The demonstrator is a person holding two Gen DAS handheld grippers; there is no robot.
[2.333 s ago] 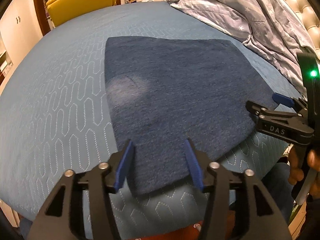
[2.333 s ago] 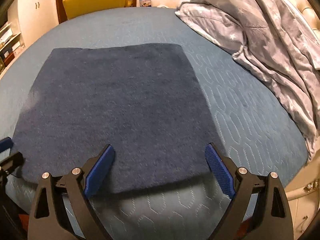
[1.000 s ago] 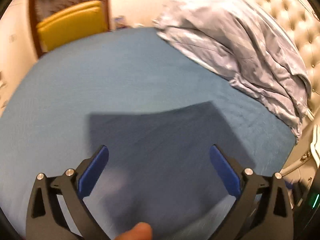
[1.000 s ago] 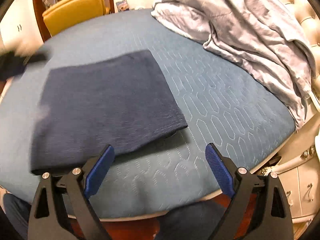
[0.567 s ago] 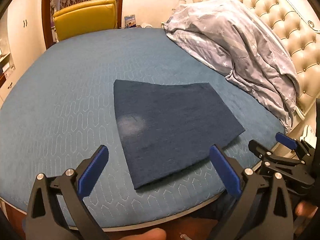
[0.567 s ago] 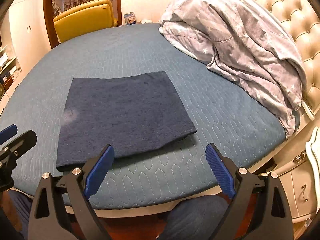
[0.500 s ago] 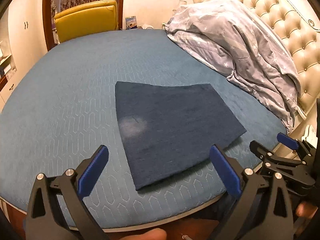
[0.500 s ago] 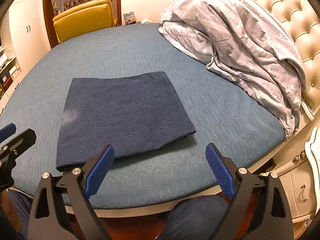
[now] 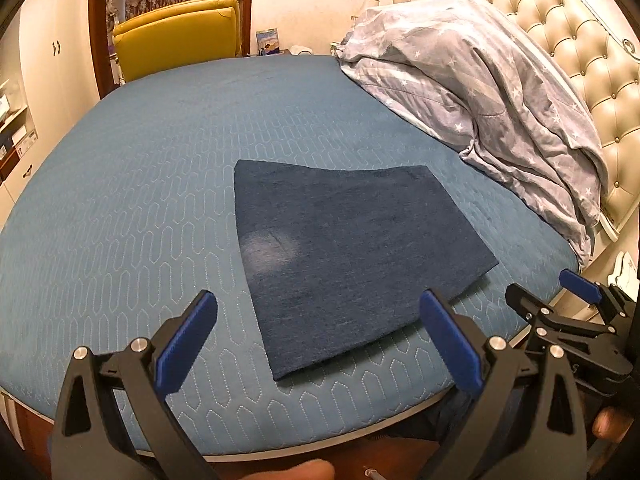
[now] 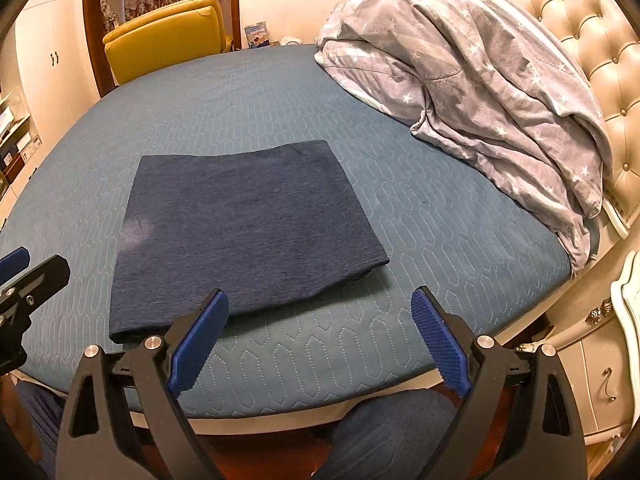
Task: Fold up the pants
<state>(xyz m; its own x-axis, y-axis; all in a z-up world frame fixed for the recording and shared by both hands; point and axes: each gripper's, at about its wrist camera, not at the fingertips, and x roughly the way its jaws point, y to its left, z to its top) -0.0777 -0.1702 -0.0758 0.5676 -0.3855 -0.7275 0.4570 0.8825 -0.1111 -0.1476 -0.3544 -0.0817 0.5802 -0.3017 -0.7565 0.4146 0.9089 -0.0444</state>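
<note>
Pants (image 9: 352,256): dark blue, folded into a flat, nearly square stack on your side of the bed — near its front edge, touching neither gripper.
Long axis: barely one; in the right wrist view the stack runs a little longer from the front edge toward the far side of the bed than across, though the fisheye lens makes this hard to judge.
Facing: which end is waist and which is cuff you cannot tell. A layered edge shows at the near right corner in the right wrist view; a pale worn patch sits near the stack's left edge.
Left gripper (image 9: 320,332): you hold it above the front edge of the bed, jaws spread wide, nothing between the blue pads, the pants just beyond them.
Right gripper (image 10: 320,332): also spread wide and empty, above the bed's front edge, to the right of the stack's near edge; it shows at the right in the left wrist view.
Bed (image 10: 440,216): teal quilted cover, rounded front edge.
Duvet (image 10: 480,80): grey with white stars, bunched against the tufted cream headboard (image 10: 592,32), well apart from the pants.
Chair (image 9: 180,36): yellow, beyond the far side of the bed.
Nightstand (image 10: 600,368): cream, at the right of the bed.
</note>
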